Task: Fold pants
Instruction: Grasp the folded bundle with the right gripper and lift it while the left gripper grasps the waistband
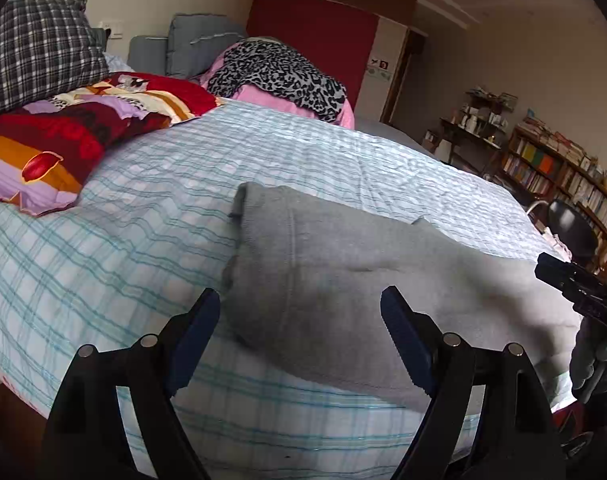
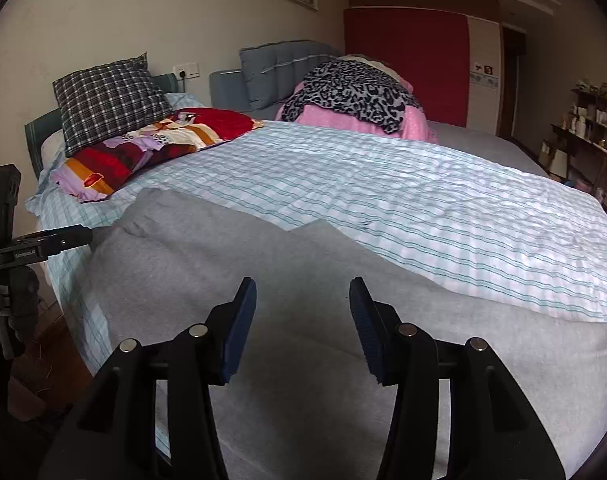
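While both claws hang above the bed with nothing between their pads, I read the grey pants (image 1: 343,280) as lying flat along the near edge of the bed (image 1: 143,216), on the pale blue checked sheet, seemingly already doubled over at least once.

Going left to right: my left claw (image 1: 299,316) is spread wide over the left end of the pants, where the cloth ends in a rolled, thick edge; my right claw (image 2: 303,308) is spread less widely over the middle of the grey cloth, gripping nothing.

What could go wrong, as I judge it: if I pinch only the top layer at that thick left edge, the layers may slide apart and the fold skew. The pants also lie close to the mattress edge, so a careless drag could pull them off the bed. The two claws work close together and could knock each other.

The left wrist view shows the left end of the pants, the bookshelf (image 1: 559,168) and the right gripper body at its right edge. The right wrist view alone shows the pants running on to the right, a small peak of cloth (image 2: 315,226) at their far edge, and the floor beside the bed.
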